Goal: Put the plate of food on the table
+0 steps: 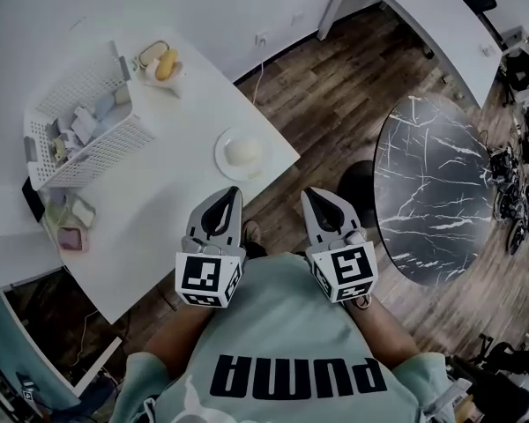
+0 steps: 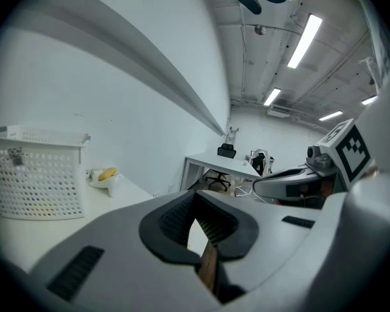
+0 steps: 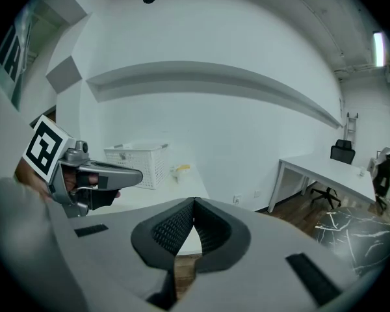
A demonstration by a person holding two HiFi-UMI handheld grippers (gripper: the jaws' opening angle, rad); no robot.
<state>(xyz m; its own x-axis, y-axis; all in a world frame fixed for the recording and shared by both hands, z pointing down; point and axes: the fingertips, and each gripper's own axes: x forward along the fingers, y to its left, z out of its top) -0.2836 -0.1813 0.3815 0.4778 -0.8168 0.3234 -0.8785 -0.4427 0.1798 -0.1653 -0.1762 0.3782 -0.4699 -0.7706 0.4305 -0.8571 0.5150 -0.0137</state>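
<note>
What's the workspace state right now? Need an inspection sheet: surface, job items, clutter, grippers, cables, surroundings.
Surface: white table, things along its far and left sides.
Job's things: plate with pale round food, already on the table near its corner.
Clutter: white basket of small items; dish of yellow food; small containers at the left edge.
Grippers: left gripper and right gripper both shut, empty, held near the person's chest, off the table.
Cables: white cable hanging below a wall socket.
Surroundings: wood floor, black marble table, white desk.
</note>
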